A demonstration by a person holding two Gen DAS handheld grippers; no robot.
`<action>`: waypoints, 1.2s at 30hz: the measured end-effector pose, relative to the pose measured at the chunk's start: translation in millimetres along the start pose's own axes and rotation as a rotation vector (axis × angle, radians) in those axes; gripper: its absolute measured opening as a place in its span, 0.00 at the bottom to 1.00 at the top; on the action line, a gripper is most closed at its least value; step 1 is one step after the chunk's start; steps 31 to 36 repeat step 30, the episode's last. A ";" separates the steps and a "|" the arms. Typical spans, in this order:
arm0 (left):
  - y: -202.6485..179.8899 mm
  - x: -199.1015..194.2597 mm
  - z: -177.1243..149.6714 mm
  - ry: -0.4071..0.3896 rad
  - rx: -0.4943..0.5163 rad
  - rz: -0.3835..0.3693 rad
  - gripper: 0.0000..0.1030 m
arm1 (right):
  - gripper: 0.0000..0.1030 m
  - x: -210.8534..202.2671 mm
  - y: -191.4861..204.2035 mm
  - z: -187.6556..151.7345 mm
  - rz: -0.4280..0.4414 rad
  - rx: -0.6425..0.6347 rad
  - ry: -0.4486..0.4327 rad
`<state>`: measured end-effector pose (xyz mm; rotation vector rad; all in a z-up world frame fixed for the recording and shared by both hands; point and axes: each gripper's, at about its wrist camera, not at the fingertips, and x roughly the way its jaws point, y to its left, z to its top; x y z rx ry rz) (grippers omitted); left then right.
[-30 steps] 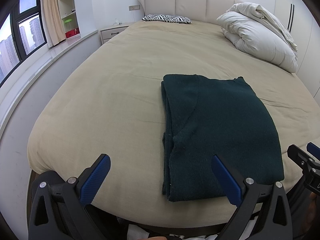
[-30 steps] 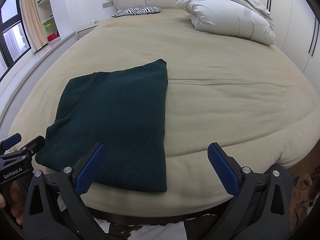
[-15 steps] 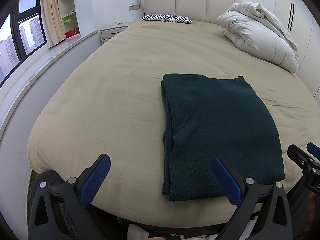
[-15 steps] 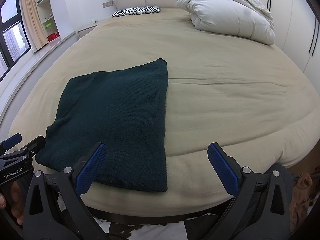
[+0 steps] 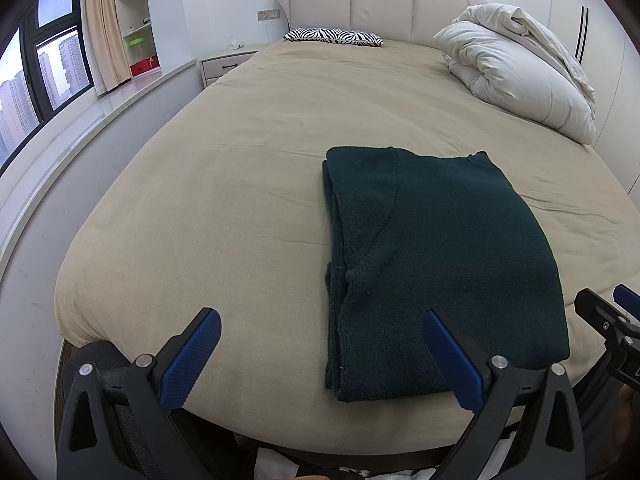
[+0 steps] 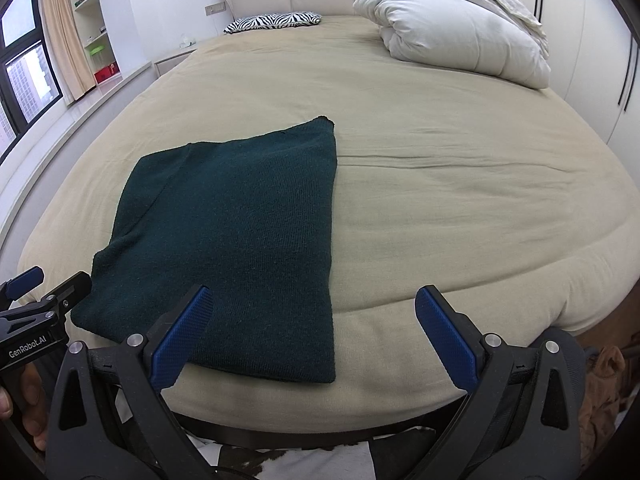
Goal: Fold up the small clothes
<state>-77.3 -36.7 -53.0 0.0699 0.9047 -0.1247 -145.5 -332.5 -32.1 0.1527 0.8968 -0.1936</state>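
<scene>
Beige bed under folded dark green sweater, bedroom window leftward

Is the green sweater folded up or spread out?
Folded. The sweater lies as a neat rectangle on the bed, with stacked layers showing along its left edge.

My sweater is a deep dark green against the beige bed, whose headboard is cream. A black-and-white zebra-striped pillow and an off-white duvet lie on it. My left hand-held gripper and right hand-held gripper are black with blue pads.
</scene>
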 end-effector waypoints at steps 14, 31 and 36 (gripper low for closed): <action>0.3 0.1 -1.1 0.002 -0.001 -0.002 1.00 | 1.00 0.4 -2.8 0.4 0.006 -0.001 0.003; 5.4 0.3 -5.5 0.002 -0.005 -0.003 1.00 | 1.00 1.0 -5.0 0.8 0.010 -0.003 0.009; 5.4 0.3 -5.5 0.002 -0.005 -0.003 1.00 | 1.00 1.0 -5.0 0.8 0.010 -0.003 0.009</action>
